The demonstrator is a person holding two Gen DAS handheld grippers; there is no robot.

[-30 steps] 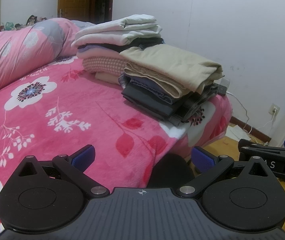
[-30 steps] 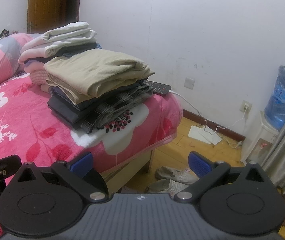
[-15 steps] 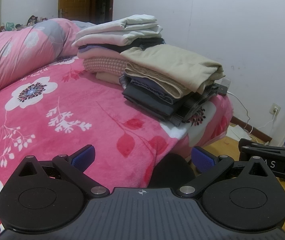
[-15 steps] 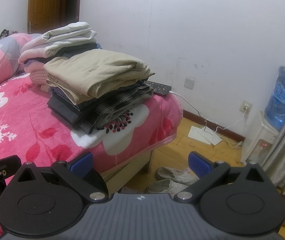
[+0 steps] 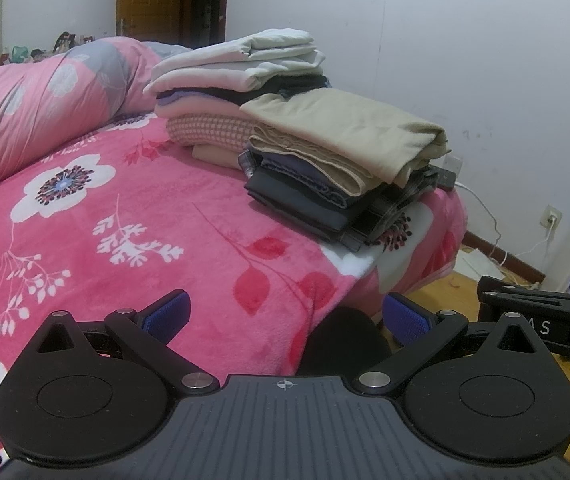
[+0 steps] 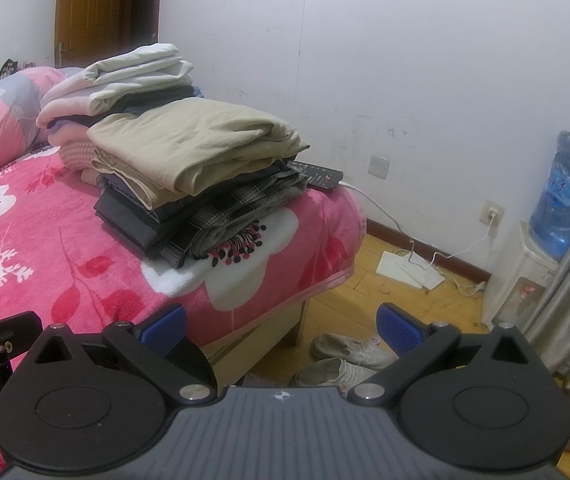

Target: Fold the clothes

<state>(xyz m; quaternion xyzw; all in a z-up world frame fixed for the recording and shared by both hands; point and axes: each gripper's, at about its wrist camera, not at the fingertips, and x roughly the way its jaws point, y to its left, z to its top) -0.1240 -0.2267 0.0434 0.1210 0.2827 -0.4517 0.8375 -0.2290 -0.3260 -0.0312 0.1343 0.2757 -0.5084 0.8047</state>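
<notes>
Two stacks of folded clothes sit at the far corner of the pink floral bed. The nearer stack has a beige garment on top of dark and plaid pieces. The farther stack is topped by white and cream items. My left gripper hovers open over the bed's near edge, nothing between its blue pads. My right gripper is open too, held off the bed's corner above the floor. Both are well short of the stacks.
A rolled pink quilt lies along the bed's left side. A black remote rests behind the nearer stack. On the wooden floor are white shoes, a cable and a water dispenser. The right tool shows in the left wrist view.
</notes>
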